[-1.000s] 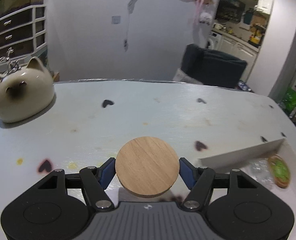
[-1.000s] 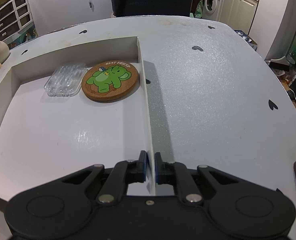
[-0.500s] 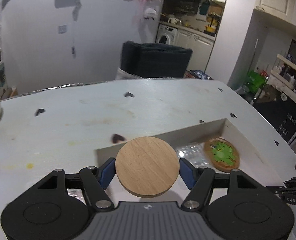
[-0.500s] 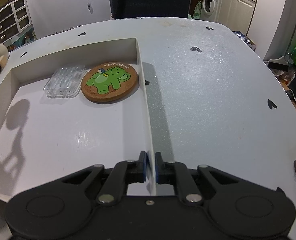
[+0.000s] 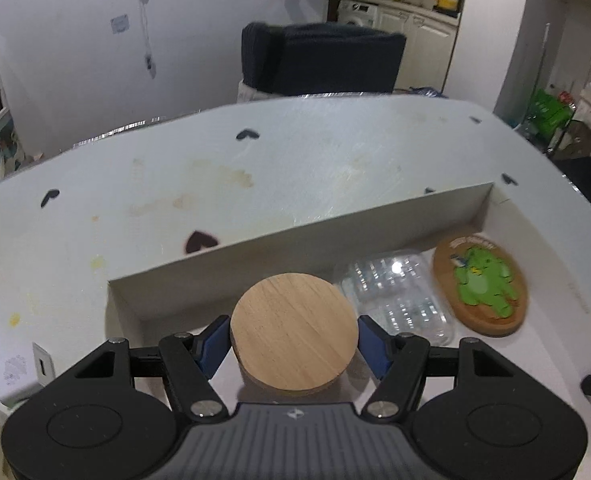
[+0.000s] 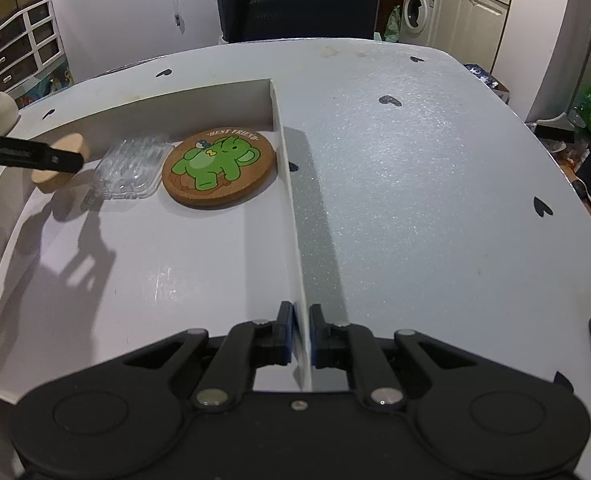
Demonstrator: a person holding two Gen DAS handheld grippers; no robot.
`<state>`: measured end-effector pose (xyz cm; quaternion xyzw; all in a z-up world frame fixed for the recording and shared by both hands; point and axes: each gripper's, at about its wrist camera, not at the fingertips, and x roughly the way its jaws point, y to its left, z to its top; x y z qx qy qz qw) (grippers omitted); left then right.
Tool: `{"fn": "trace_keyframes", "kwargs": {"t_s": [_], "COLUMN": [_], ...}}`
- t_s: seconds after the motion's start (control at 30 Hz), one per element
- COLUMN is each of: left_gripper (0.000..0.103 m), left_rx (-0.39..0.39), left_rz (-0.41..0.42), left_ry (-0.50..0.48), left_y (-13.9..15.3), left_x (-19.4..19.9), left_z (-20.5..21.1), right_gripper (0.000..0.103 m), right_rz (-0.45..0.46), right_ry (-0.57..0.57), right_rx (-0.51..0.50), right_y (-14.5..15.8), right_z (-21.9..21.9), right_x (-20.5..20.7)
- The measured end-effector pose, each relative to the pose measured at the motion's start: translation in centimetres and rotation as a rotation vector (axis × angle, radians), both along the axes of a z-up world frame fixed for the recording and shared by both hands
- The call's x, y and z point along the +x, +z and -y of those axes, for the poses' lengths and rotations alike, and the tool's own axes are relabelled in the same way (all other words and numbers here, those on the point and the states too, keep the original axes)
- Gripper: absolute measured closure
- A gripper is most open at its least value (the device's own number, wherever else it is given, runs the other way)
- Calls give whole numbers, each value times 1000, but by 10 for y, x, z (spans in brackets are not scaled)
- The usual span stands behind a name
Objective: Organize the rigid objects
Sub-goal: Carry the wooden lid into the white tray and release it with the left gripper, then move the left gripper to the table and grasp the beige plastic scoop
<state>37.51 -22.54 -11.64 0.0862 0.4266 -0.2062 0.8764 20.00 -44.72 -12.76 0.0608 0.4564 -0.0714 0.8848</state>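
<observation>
Two hand-held grippers are at work here, each with its own job. Nearest in the right wrist view, the right hand-held gripper (image 6: 301,336) is clenched on the near end of the right wall of the shallow white tray (image 6: 291,208), one finger inside and one outside; judging by that pinch, it is there to stop the light tray sliding on the counter (image 6: 435,168) while things go in. In the left wrist view, the left hand-held gripper (image 5: 293,340) is grasping the plain wooden disc (image 5: 293,334) by its edge, a blue pad pressed to either side so the flat face looks up. The disc hangs over the tray floor near the tray's far left corner, clear of the bottom as far as its shadow suggests, and the edge grip should let it be set down flat. Just beyond and beside it lies the clear plastic case (image 5: 399,292), flat on the tray floor against the far wall. Next along, in the tray's far right corner, sits the round wooden coaster (image 5: 481,284) printed with a green elephant, touching or nearly touching the case. The row along the far wall looks deliberate, and the free spot beside the case would take the disc. Past the tray the counter carries only black heart marks, with a dark chair (image 6: 299,12) behind its far edge.
</observation>
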Motion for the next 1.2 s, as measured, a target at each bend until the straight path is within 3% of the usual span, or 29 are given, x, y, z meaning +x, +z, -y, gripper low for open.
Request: {"fn": "trace_keyframes", "kwargs": {"t_s": [0.27, 0.43, 0.63, 1.0, 1.2], "left_gripper": [35, 34, 13, 1, 0], "left_rx": [25, -6, -14, -60, -86], "left_rz": [3, 2, 20, 12, 32], "left_ry": [7, 18, 24, -15, -36], "left_y": [-11, -13, -6, 14, 30], "left_x": [6, 9, 5, -20, -43], "left_z": [7, 2, -3, -11, -17], "right_gripper": [94, 94, 94, 94, 94], "right_rz": [4, 4, 6, 3, 0], "right_ry": [3, 3, 2, 0, 1], "right_rx": [1, 2, 3, 0, -4], "right_y": [0, 1, 1, 1, 1], "right_z": [0, -1, 0, -1, -2], "right_x": [-1, -1, -1, -1, 0]}}
